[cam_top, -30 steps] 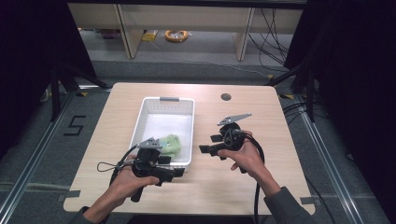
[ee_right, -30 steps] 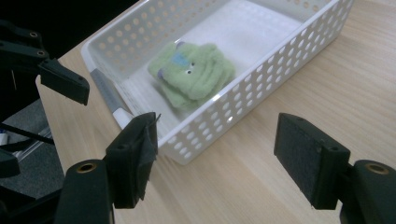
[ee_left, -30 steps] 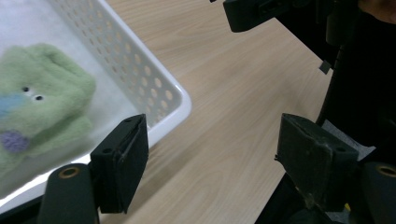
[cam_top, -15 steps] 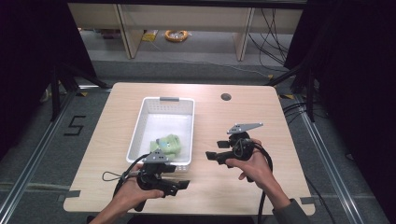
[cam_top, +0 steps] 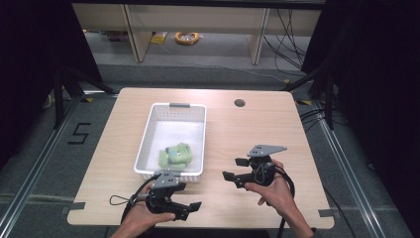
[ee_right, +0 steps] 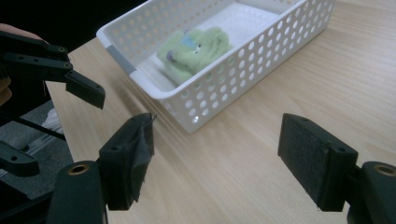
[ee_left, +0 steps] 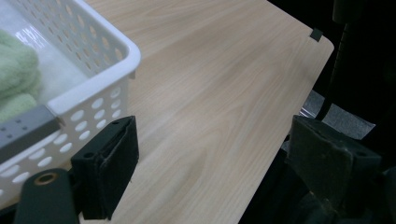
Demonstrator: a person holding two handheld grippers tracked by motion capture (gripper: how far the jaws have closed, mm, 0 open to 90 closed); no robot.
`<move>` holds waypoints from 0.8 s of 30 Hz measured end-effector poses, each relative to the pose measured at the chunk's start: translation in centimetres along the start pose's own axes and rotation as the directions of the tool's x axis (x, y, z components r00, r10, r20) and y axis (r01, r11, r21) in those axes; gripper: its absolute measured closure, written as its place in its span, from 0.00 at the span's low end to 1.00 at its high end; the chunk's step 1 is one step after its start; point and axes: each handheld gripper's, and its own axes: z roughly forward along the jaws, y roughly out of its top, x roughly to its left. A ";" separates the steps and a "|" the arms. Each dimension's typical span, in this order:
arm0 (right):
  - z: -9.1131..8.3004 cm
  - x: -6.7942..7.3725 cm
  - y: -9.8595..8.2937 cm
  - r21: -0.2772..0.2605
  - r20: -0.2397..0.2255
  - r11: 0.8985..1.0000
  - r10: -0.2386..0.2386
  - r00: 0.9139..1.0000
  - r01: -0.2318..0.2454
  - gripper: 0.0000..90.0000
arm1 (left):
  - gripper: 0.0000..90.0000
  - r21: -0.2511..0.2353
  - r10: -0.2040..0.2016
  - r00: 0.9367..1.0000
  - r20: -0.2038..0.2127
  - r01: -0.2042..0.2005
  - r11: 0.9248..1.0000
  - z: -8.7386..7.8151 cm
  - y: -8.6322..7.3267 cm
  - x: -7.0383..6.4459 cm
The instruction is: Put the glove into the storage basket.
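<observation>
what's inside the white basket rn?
One green plush toy lies at the near end of the white basket; the rest shows bare white floor. Anything under the toy is covered.

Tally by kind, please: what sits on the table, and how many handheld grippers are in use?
White perforated basket: 1
Green plush toy, lying in the basket: 1
Handheld grippers, left gripper and right gripper, both with jaws apart: 2
Total: 4
</observation>
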 end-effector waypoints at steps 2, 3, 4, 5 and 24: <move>0.1 0.1 -0.7 0.000 0.019 1.000 -0.003 1.000 0.003 0.31 | 0.18 -0.007 -0.031 0.999 0.010 0.031 0.999 0.3 -0.6 -0.1; 0.3 -0.1 -1.1 0.015 0.014 1.000 -0.021 1.000 0.021 0.31 | 0.18 0.001 -0.025 1.000 0.001 0.025 1.000 0.4 -0.9 -0.1; 0.3 0.0 -1.6 0.024 0.020 1.000 0.013 1.000 -0.014 0.31 | 0.18 0.001 -0.004 1.000 0.007 0.004 1.000 0.5 -1.2 0.0; 0.5 0.0 -2.0 0.016 0.002 1.000 0.020 1.000 -0.020 0.31 | 0.18 0.010 -0.022 1.000 -0.002 0.023 1.000 0.5 -1.5 -0.1; -0.5 0.3 -6.5 -0.013 -0.030 1.000 0.014 0.999 -0.015 0.24 | 0.18 0.046 0.017 0.999 -0.036 -0.015 0.999 0.8 -4.2 -0.1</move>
